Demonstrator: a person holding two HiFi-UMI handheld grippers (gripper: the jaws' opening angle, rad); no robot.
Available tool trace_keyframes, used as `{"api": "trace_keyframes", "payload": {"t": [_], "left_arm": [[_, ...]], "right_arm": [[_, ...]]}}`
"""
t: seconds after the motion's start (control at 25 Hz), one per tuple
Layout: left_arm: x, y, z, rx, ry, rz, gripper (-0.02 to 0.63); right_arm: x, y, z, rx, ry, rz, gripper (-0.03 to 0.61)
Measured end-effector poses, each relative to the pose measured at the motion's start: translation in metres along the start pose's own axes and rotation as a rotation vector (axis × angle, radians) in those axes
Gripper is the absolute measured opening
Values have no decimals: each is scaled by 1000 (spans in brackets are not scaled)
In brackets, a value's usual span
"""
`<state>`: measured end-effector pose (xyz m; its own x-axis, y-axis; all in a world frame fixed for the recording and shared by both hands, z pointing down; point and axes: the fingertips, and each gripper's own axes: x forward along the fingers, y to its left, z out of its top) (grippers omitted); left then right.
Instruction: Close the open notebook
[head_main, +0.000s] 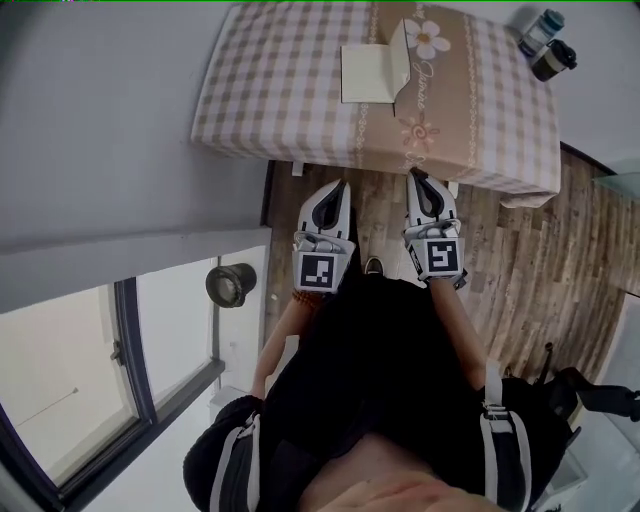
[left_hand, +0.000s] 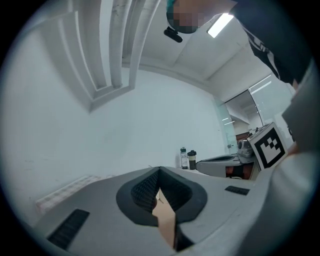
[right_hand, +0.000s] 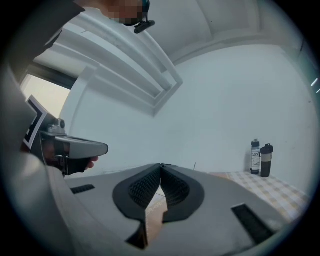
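Note:
The open notebook (head_main: 365, 72) lies on the checked tablecloth of the table (head_main: 280, 110). Its pale pages lie flat and one leaf or cover (head_main: 401, 55) stands up at its right side. Both grippers are held side by side over the wooden floor, short of the table's near edge, pointing at it. My left gripper (head_main: 338, 187) (left_hand: 160, 170) is shut with nothing between its pads. My right gripper (head_main: 416, 177) (right_hand: 160, 166) is also shut and empty. The notebook does not show in either gripper view.
Two bottles (head_main: 546, 44) (left_hand: 187, 159) (right_hand: 261, 159) stand at the table's far right corner. A grey wall and window ledge run along the left, with a round dark object (head_main: 231, 284) on it. Wooden floor (head_main: 560, 250) lies under and right of the grippers.

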<state>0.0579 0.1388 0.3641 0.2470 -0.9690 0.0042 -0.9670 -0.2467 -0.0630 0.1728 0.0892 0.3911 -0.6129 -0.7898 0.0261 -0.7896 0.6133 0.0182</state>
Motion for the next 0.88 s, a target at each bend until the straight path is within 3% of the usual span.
{"api": "trace_keyframes", "payload": {"t": [0.24, 0.4, 0.52, 0.88], "left_arm": [[64, 51, -9, -33, 6, -42, 11], [106, 84, -13, -50, 16, -82, 12], [134, 108, -18, -63, 15, -108, 12], [196, 161, -39, -70, 26, -202, 12]], "right_arm": [[65, -32, -18, 18, 77, -103, 8], [112, -51, -31, 59, 155, -151, 131], [143, -64, -40, 78, 190, -196, 178], [204, -95, -65, 137, 243, -297, 179]]}}
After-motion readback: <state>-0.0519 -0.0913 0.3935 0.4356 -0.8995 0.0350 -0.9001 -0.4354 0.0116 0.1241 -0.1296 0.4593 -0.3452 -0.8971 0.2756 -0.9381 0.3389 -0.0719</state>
